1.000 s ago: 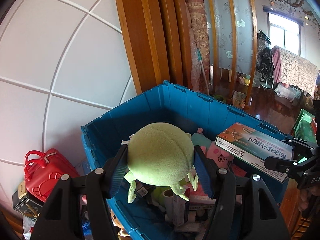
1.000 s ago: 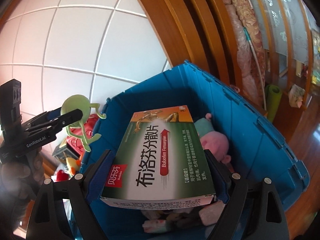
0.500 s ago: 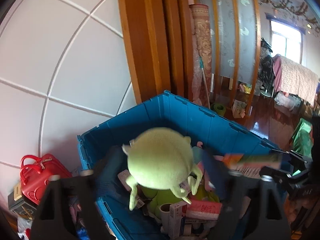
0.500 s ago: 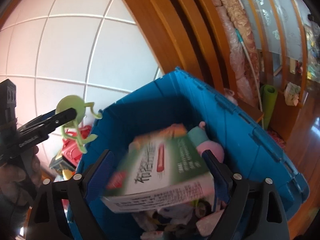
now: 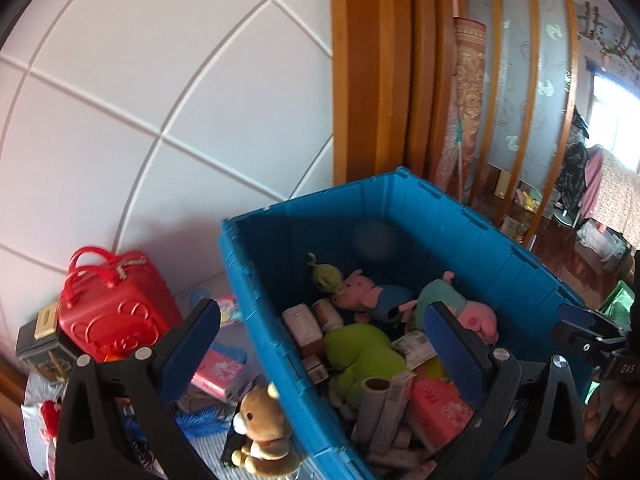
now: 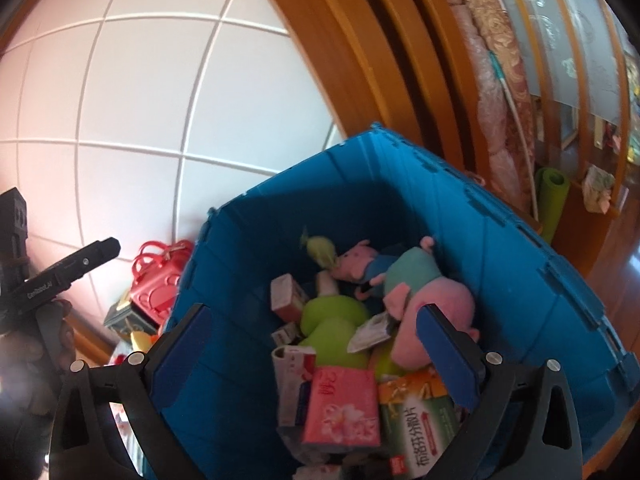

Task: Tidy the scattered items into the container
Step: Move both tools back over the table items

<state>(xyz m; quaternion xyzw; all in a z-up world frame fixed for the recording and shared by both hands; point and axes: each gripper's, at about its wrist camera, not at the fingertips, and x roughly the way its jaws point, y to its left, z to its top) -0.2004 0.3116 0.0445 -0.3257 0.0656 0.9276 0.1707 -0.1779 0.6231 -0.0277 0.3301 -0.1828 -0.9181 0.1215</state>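
Both our claws wide, empty, over blue bin (image 5: 400,200). Teddy bear (image 5: 260,432) outside bin, below-left; left claw (image 5: 320,344) nearer, we judge.

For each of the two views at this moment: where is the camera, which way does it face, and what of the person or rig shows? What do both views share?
Left wrist: rides the left gripper, looking down past the near left corner of the blue plastic crate; open blue-padded fingers show, right gripper at the edge.
Right wrist: rides the right gripper, looking down into the crate; open fingers show, left gripper at left.
Shared: crate, lime green plush, red toy suitcase.
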